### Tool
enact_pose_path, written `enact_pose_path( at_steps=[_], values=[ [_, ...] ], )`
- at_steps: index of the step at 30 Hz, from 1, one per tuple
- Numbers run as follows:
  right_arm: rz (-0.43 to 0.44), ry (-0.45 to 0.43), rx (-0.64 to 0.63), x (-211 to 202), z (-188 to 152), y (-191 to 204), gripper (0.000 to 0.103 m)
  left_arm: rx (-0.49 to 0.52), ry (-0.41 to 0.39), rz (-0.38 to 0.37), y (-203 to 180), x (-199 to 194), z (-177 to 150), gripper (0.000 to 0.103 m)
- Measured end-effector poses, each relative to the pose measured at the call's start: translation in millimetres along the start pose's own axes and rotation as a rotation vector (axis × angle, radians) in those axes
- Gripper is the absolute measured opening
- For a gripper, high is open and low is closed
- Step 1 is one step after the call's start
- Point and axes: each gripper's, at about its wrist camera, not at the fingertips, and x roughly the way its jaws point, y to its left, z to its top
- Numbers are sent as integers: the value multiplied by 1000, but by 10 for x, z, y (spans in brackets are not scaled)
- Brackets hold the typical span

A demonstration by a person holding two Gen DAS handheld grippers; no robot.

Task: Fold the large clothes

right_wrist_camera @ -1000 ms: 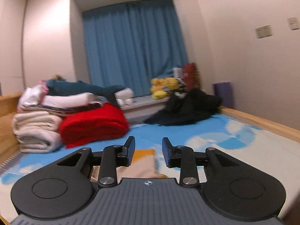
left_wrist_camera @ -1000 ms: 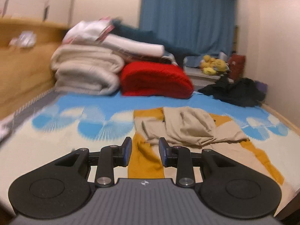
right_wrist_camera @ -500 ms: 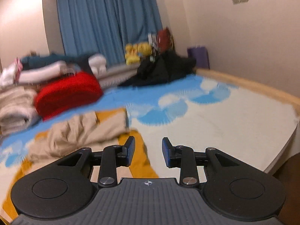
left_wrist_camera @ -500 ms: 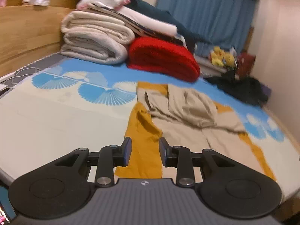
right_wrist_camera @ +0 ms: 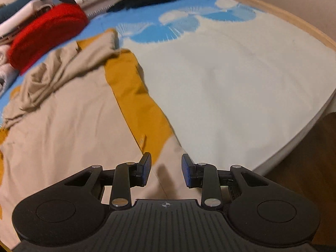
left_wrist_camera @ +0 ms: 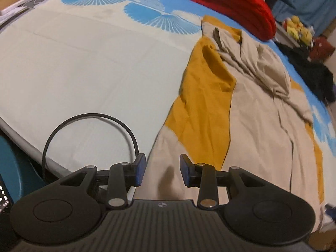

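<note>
Left wrist view first: the left gripper has its jaws spread apart with nothing between them, hovering over the near hem of the big garment. That garment is a soft beige and mustard-yellow thing, matte woven cloth, spread flat along the bed with a mustard panel folded over on its left side and a rumpled, creased heap of beige bunched at the far end. The sheet under it is smooth and pale with blue fan-shaped prints. A thin black cable loops in a round arc beside the left finger. Further back sits a chunky red knit blanket, rounded like a loaf, and a dark pile of clothes off to the right.

Right wrist view: the right gripper is also parted wide, gripping nothing, poised over the garment's near right corner where a mustard strip runs diagonally along the edge. The beige cloth looks flat here and wrinkly further up. The red blanket shows fuzzy at top left, and the bed's curved wooden rim runs along the right.
</note>
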Motion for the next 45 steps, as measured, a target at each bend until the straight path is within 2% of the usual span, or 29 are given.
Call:
enact_pose_path(
  at_steps=[4, 7, 9, 14, 15, 16, 17, 18, 19, 22, 24, 25, 30, 37, 38, 40, 42, 45],
  values=[
    [-19, 40, 2, 59, -50, -15, 33, -6, 48, -6, 3, 88, -10, 42],
    [-38, 83, 6, 128, -78, -26, 33, -5, 87, 31, -10, 166, -77, 42],
    [-41, 93, 12, 151, -71, -43, 33, 11, 96, 65, -13, 193, -109, 42],
    [-46, 95, 36, 169, -73, -85, 33, 47, 106, 61, -30, 198, -137, 41],
    [-47, 96, 38, 172, -72, -90, 33, 61, 108, 55, -48, 200, -144, 37],
    [-48, 98, 38, 176, -75, -91, 33, 80, 109, 46, -88, 213, -149, 18],
    [-49, 100, 34, 179, -74, -86, 33, 92, 106, 39, -111, 206, -150, 10],
    [-49, 103, 28, 185, -75, -79, 33, 98, 92, 25, -120, 178, -146, 7],
    [-48, 104, 21, 187, -78, -71, 33, 102, 66, 4, -137, 121, -144, 7],
    [-14, 96, 28, 159, -69, -79, 17, 110, 30, -22, -160, 55, -129, 9],
    [24, 88, 39, 134, -64, -81, 17, 90, 61, -7, -129, 105, -147, 11],
    [27, 93, 41, 137, -68, -80, 17, 86, 78, 8, -110, 135, -158, 15],
    [-1, 125, 36, 172, -112, -58, 18, 120, 94, 39, -154, 172, -188, 23],
    [-3, 139, -7, 181, -151, -5, 17, 152, 101, 59, -188, 226, -203, 24],
    [-1, 138, -13, 179, -155, 1, 12, 156, 100, 60, -194, 227, -205, 24],
    [10, 137, -25, 169, -161, 17, 0, 169, 87, 58, -211, 203, -205, 7],
    [35, 122, -24, 127, -150, 23, 0, 190, 56, 40, -257, 121, -190, 4],
    [86, 31, -22, -76, -76, 55, 0, 265, -16, -1, -405, -133, -149, 3]
  ],
)
